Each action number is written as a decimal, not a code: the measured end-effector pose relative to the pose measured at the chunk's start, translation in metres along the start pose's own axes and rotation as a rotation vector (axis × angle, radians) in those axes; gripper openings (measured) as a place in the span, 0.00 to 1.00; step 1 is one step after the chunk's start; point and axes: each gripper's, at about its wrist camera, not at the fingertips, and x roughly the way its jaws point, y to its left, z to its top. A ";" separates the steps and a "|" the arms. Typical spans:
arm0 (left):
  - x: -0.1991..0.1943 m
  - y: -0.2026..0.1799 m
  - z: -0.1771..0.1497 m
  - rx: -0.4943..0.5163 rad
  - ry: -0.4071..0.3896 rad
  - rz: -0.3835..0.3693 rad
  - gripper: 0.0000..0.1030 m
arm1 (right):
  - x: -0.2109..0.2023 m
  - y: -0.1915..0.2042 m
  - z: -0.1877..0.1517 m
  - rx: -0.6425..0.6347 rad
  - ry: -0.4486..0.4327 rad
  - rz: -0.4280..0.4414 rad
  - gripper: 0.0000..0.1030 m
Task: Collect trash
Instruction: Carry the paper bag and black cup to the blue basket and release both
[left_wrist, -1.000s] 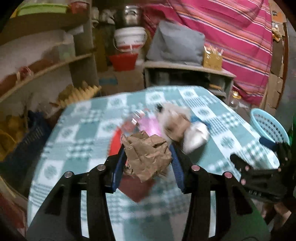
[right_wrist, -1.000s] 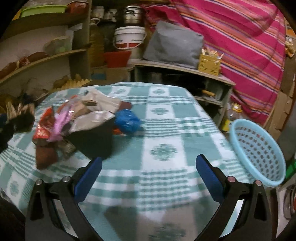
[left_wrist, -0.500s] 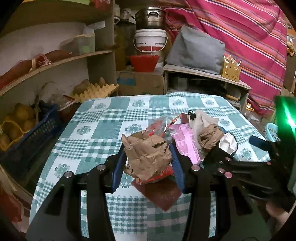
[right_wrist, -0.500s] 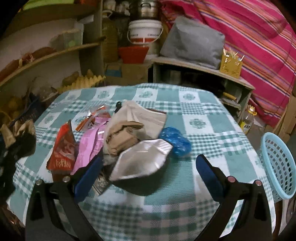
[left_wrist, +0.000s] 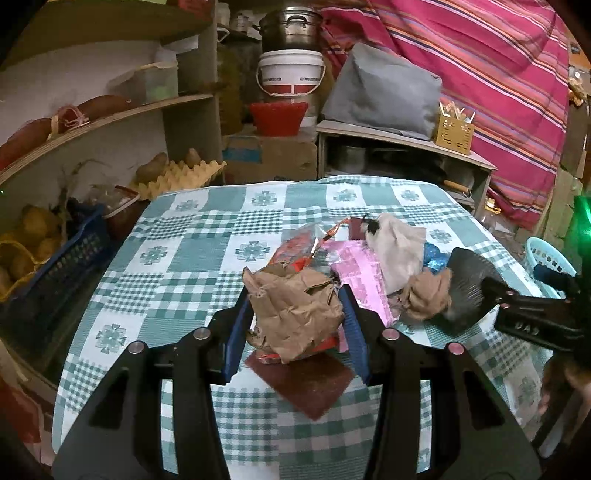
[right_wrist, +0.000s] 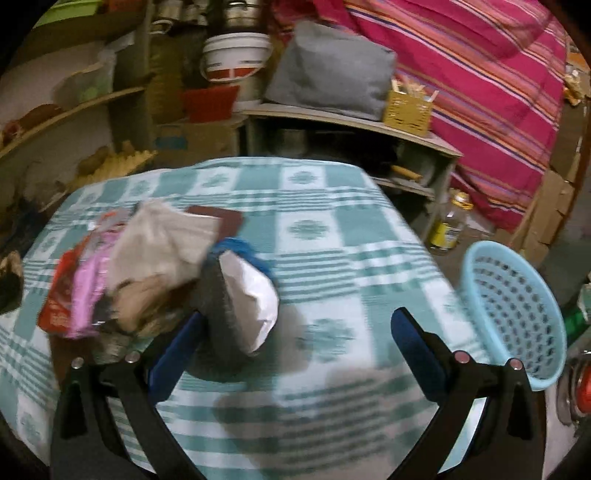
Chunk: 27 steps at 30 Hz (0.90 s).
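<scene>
Clamped between the blue pads of the left gripper (left_wrist: 297, 314), at centre frame: a crumpled brown paper bag (left_wrist: 295, 310). Spread wide in the lower frame, the right gripper (right_wrist: 295, 332), its left pad beside a silver foil pouch (right_wrist: 251, 302) on the green-checked tablecloth (right_wrist: 314, 229). Heaped at left, mixed wrappers (right_wrist: 85, 288). At right edge, a pale blue plastic basket (right_wrist: 517, 314).

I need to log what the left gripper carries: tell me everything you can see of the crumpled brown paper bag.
The crumpled brown paper bag is creased kraft-like paper, wadded into a rough lump with a torn, ragged upper left corner. It sits between the blue pads of the left gripper, which press on both its sides. It hangs in front of the trash pile; a red wrapper shows under its lower edge. Whether it touches the checked tablecloth cannot be told.
</scene>
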 end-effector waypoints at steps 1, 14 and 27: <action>0.001 -0.002 0.000 0.002 0.001 -0.004 0.44 | 0.000 -0.005 -0.001 -0.006 0.000 -0.007 0.96; 0.006 -0.009 0.000 0.010 0.009 -0.010 0.44 | 0.006 -0.018 -0.003 -0.115 0.005 0.156 0.96; 0.018 -0.033 0.006 0.034 0.050 -0.039 0.44 | 0.056 -0.010 -0.004 -0.218 0.098 0.261 0.82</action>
